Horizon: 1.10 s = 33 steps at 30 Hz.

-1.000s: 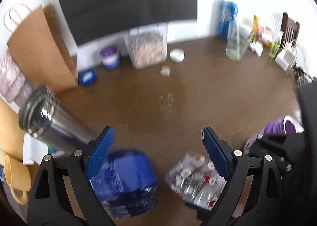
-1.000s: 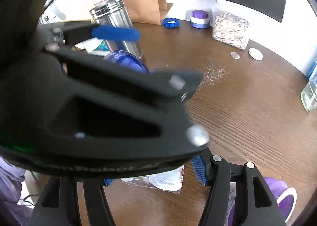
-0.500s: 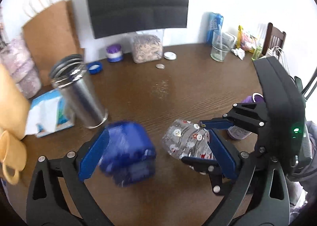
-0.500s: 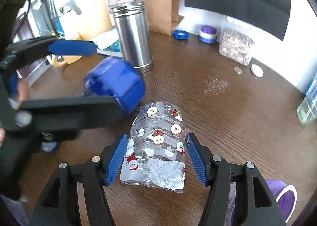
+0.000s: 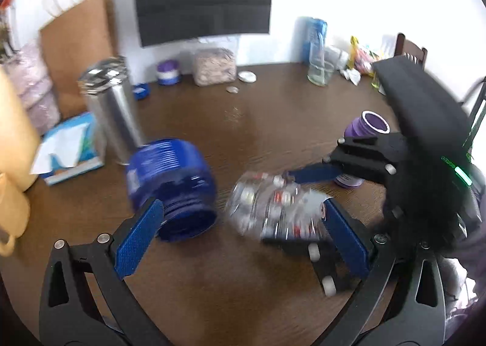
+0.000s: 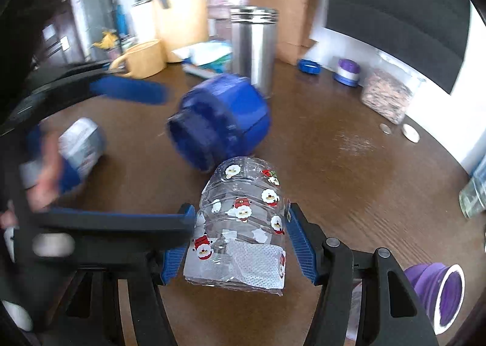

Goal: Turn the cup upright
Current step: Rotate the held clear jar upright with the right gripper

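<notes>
A clear plastic cup with Santa stickers (image 6: 243,218) lies on its side on the brown table, and my right gripper (image 6: 240,239) is shut on it. The cup also shows blurred in the left wrist view (image 5: 273,209). A blue cup (image 5: 171,185) lies on its side beside it, its mouth toward me; it also shows in the right wrist view (image 6: 218,121). My left gripper (image 5: 243,239) is open, its left finger (image 5: 136,236) just in front of the blue cup, holding nothing.
A steel tumbler (image 5: 112,109) stands left of the blue cup, by a tissue pack (image 5: 70,148) and a paper bag (image 5: 79,48). A purple cup (image 5: 364,139) stands at the right. A seed jar (image 5: 214,66), a glass (image 5: 317,69) and a yellow mug (image 6: 142,57) stand around.
My right gripper has closed on the Santa cup. My left gripper has pulled back and the blue cup has shifted, lying just beyond its left finger.
</notes>
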{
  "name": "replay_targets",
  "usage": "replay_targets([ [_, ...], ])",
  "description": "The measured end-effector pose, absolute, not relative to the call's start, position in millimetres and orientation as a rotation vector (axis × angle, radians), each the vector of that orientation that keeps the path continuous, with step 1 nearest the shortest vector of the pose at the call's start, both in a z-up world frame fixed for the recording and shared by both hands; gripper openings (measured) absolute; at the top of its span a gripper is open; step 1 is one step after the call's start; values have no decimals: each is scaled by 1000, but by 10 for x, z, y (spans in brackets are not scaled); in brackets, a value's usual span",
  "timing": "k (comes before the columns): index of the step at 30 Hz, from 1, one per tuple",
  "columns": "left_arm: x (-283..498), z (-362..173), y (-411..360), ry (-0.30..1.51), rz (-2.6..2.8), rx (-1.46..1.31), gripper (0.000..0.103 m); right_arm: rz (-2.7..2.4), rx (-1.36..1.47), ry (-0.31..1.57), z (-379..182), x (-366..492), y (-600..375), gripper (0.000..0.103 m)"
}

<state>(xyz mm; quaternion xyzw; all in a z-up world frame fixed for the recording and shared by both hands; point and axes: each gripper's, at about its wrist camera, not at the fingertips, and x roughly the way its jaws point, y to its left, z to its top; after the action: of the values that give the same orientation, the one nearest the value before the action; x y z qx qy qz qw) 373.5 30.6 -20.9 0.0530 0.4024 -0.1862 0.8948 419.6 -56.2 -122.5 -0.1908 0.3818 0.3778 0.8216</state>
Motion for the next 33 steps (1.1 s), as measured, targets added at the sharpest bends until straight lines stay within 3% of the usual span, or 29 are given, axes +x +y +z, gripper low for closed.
replay_targets([
  [3,3878,-306,220,872,-451,72,74,876,-447,791,-1231,4012,-538,66],
  [5,3939,-421,161,912,-474,68,50,886,-479,789,-1241,3921,-537,68],
  [6,3934,-454,152,923,-474,66,49,885,-499,787,-1250,3871,-552,68],
  [11,3749,-507,118,892,-491,96,49,890,-538,787,-1298,3694,-712,70],
  [16,3555,-479,83,881,-493,121,49,875,-574,770,-1298,3519,-868,81],
  [23,3363,-432,144,878,-497,142,52,801,-579,772,-1264,3385,-1170,82],
  [28,3277,-301,7,863,-688,134,80,774,-552,805,-1236,3376,-1332,83],
  [33,3223,-518,-347,911,-806,302,82,728,-446,819,-1129,3381,-1620,83],
])
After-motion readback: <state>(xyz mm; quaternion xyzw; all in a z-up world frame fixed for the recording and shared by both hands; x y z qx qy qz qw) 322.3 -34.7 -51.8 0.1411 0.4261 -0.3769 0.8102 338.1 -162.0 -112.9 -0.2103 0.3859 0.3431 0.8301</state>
